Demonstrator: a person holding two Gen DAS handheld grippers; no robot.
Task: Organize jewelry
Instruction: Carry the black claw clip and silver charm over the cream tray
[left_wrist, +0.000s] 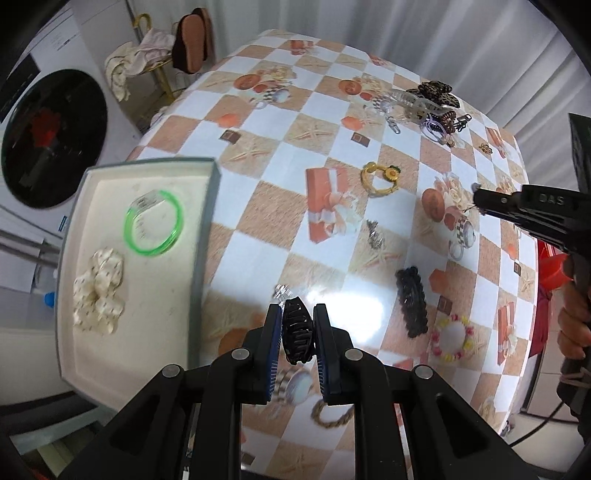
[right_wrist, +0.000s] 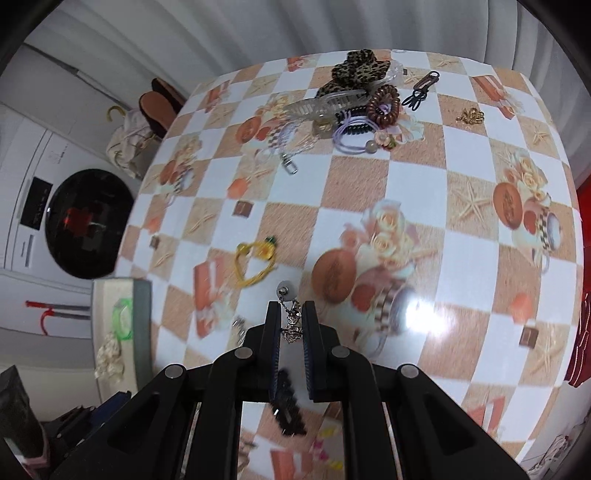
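Observation:
My left gripper (left_wrist: 297, 317) is shut on a black claw hair clip (left_wrist: 297, 332), held above the checkered table near the grey tray (left_wrist: 207, 221). The tray holds a green bangle (left_wrist: 154, 221) and a cream scrunchie (left_wrist: 99, 291). My right gripper (right_wrist: 291, 314) is shut on a small silver earring with a pale bead (right_wrist: 290, 319), lifted off the table. In the left wrist view the right gripper (left_wrist: 480, 201) shows at the right edge, with a hand behind it. A yellow bracelet (left_wrist: 380, 179) (right_wrist: 255, 264) lies mid-table.
At the table's far side sits a pile with a leopard clip (right_wrist: 354, 74), a clear clip (right_wrist: 325, 101), coil ties (right_wrist: 382, 101) and a gold chain (right_wrist: 469, 116). A black barrette (left_wrist: 412, 301), a beaded bracelet (left_wrist: 452, 338) and a silver piece (left_wrist: 375, 234) lie nearer. A washing machine (left_wrist: 51, 136) stands left.

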